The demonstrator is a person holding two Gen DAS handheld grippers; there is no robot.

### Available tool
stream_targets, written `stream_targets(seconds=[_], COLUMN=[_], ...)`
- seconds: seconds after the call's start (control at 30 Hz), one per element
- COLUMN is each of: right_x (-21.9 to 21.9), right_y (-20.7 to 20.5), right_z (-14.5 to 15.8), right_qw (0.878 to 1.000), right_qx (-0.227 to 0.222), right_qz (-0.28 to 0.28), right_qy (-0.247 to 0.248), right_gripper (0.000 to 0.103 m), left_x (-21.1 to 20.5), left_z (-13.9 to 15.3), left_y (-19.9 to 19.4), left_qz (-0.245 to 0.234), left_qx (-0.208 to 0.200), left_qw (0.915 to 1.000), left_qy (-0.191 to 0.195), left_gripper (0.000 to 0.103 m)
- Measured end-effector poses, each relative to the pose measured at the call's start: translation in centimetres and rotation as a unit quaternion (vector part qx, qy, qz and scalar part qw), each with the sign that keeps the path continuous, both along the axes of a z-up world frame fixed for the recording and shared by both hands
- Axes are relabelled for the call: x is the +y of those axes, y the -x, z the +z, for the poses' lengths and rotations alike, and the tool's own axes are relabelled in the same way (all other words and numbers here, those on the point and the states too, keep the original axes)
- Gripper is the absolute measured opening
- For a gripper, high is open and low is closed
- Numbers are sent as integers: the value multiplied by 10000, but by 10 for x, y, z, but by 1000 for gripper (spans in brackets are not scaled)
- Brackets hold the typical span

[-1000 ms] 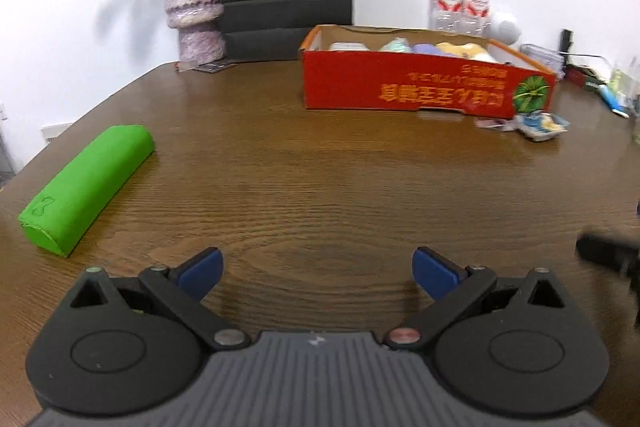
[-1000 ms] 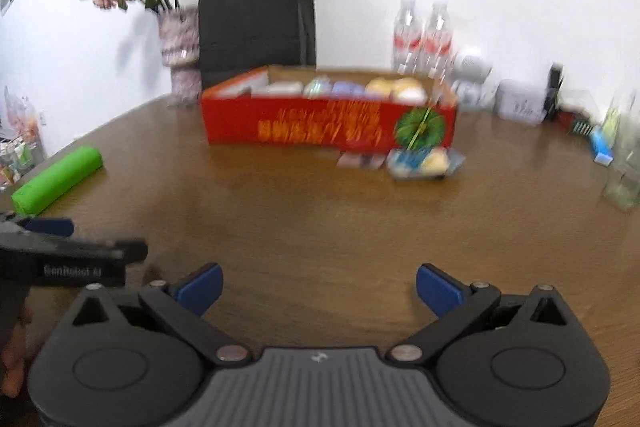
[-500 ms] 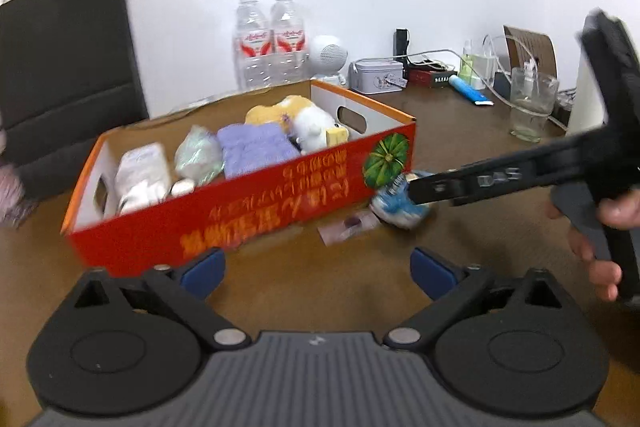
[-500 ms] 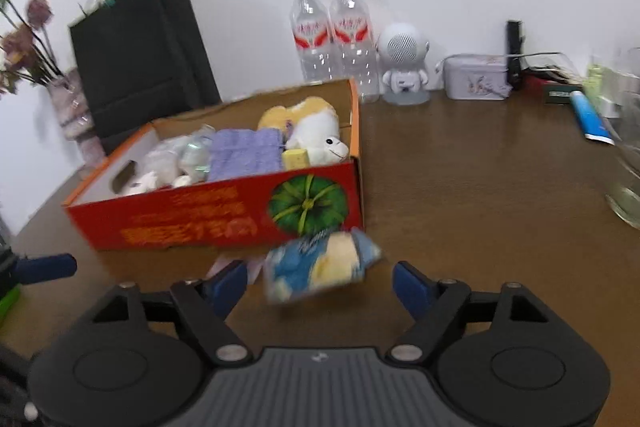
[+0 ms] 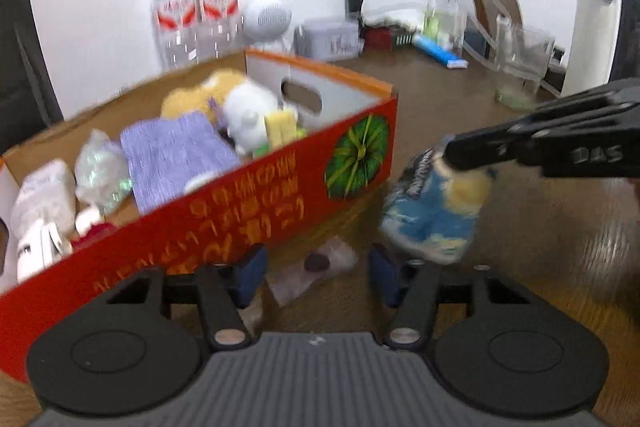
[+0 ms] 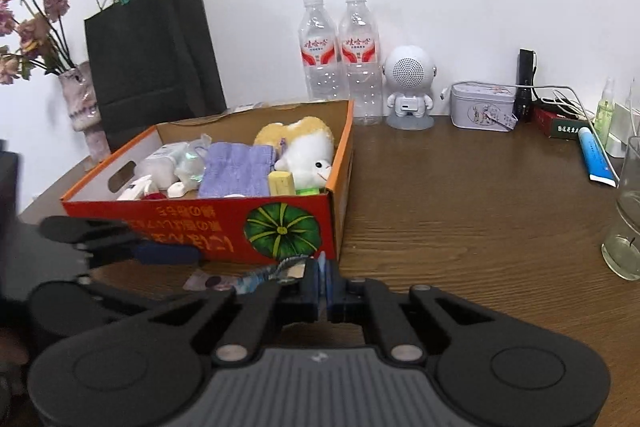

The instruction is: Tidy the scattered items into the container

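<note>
A red cardboard box (image 5: 240,203) (image 6: 192,223) holds a plush toy, a purple cloth and several small items. A blue and yellow snack packet (image 5: 432,211) hangs just right of the box, pinched at its top edge by my right gripper (image 5: 452,157) (image 6: 322,281), which is shut on it; only the packet's edge (image 6: 260,277) shows in the right wrist view. A small clear sachet (image 5: 316,267) (image 6: 208,282) lies on the table in front of the box, between the jaws of my open left gripper (image 5: 318,273) (image 6: 172,253).
Two water bottles (image 6: 340,55), a white robot speaker (image 6: 410,87), a tin (image 6: 482,107), a glass (image 6: 626,219) and desk clutter stand along the back and right. A black paper bag (image 6: 148,55) and a flower vase (image 6: 82,103) stand behind the box.
My right gripper has shut on the snack packet and lifted its top. My left gripper has moved closer to the box, over the sachet, and narrowed its opening.
</note>
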State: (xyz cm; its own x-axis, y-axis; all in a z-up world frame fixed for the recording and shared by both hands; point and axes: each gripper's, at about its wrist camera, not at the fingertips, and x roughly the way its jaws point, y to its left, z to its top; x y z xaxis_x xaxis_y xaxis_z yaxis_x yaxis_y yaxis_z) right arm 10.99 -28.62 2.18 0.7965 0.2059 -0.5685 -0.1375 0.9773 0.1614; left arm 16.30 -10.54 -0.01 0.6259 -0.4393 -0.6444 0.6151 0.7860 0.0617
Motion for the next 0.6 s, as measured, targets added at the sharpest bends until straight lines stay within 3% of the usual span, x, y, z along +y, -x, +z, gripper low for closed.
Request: stream_targets(seconds=[0.03, 0.13, 0.2, 0.23, 0.27, 0.43, 0.5, 0.53, 0.57, 0.6], right_x=[-1, -1, 0, 1, 3, 12, 16, 18, 20, 22], right_y=[0, -1, 3, 5, 6, 0, -4, -4, -3, -1], right_z=[-2, -4, -2, -2, -2, -16, -23, -25, -25, -25], right_qw=[10000, 9998, 9996, 9996, 9997, 9987, 9978, 9975, 9972, 9969], right_qx=[29, 73, 24, -15, -56, 266, 444, 455, 456, 442], right_qz=[52, 158, 262, 269, 253, 402, 434, 516, 577, 638], right_qy=[-31, -25, -85, -64, -16, 162, 221, 179, 159, 134], right_gripper=[8, 14, 46, 75, 88, 80, 52, 32, 20, 20], left_x=[1, 2, 2, 4, 8, 37, 43, 45, 45, 46], left_z=[1, 4, 4, 4, 4, 6, 12, 17, 22, 27], left_y=[2, 9, 12, 12, 14, 44, 57, 63, 68, 73], left_qz=[-59, -117, -98, -58, 45, 520, 584, 598, 654, 727], left_qx=[37, 43, 79, 222, 389, 558, 435, 366, 284, 189], left_qw=[10000, 9999, 9999, 9997, 9990, 9958, 9956, 9955, 9953, 9948], left_qy=[37, 20, 23, 82, 208, 497, 585, 634, 660, 684], left_gripper=[32, 20, 14, 1, 1, 1, 1, 1, 1, 1])
